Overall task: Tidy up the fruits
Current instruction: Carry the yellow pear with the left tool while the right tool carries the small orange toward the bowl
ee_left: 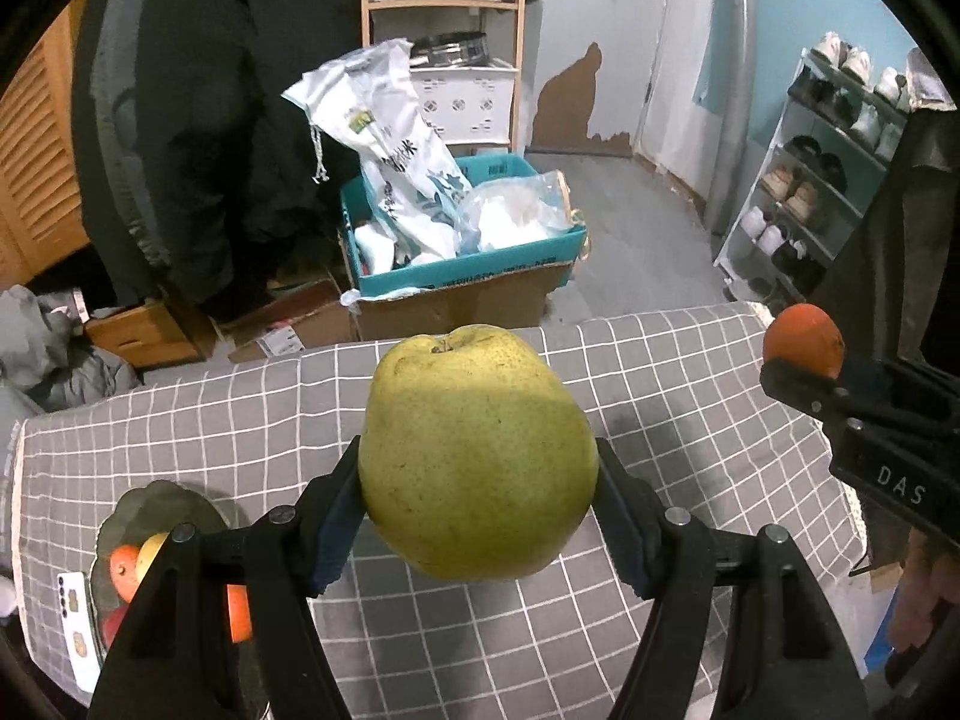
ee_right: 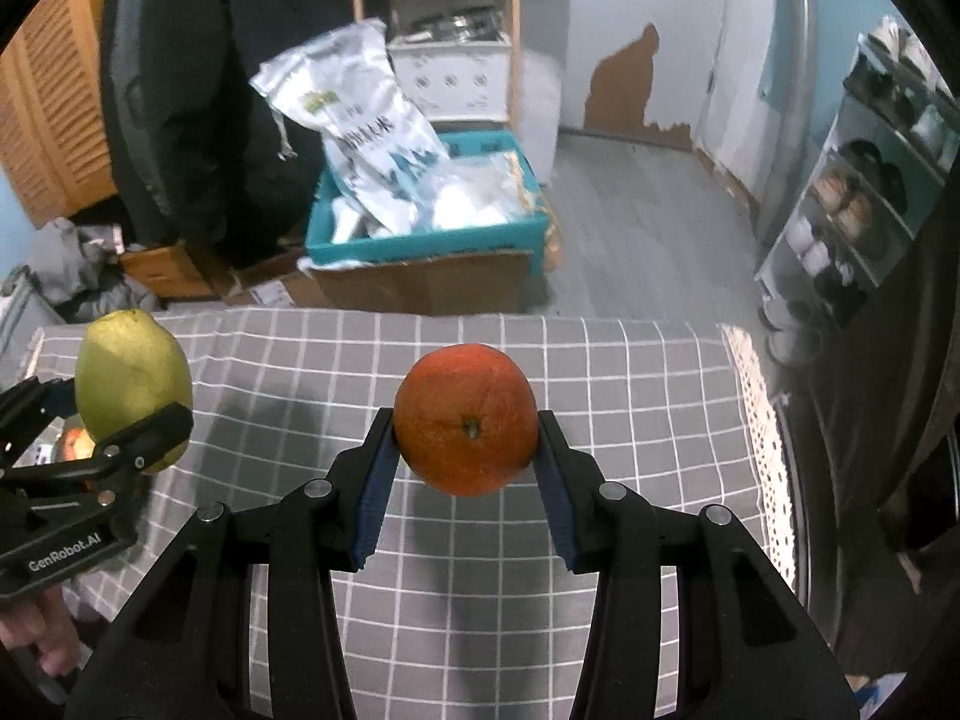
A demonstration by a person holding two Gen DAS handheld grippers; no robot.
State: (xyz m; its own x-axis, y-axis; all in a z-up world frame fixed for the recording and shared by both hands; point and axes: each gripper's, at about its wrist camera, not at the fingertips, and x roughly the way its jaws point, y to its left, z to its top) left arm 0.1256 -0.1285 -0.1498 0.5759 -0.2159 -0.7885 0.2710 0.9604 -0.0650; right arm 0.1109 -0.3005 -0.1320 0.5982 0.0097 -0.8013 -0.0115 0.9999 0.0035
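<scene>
The left claw (ee_left: 478, 480) is clenched on a large yellow-green pear (ee_left: 477, 456), its blue-padded fingers (ee_left: 336, 516) pressing the fruit's two flanks. The pear sits stem-end away from the camera, lifted above the counter (ee_left: 690, 396), which is draped in a grey cloth with a white grid. The claw points forward and slightly downward over the cloth.

The right claw (ee_right: 468, 450) grasps an orange (ee_right: 467, 420) the same way, one pad on each side, the stem scar facing the camera. It too is held clear of the cloth, with a shadow on the counter below and to its left. From the left wrist view the right claw shows to the far right of the pear, well apart from it, roughly level with the pear's top.

Down and to the left of the left claw, partly hidden behind its left finger, a grey plate (ee_left: 159, 507) rests on the counter holding several fruits (ee_left: 135, 564), orange, yellow and red. The person's fingers show at the lower left edge of the right wrist view, behind the left claw's body.
</scene>
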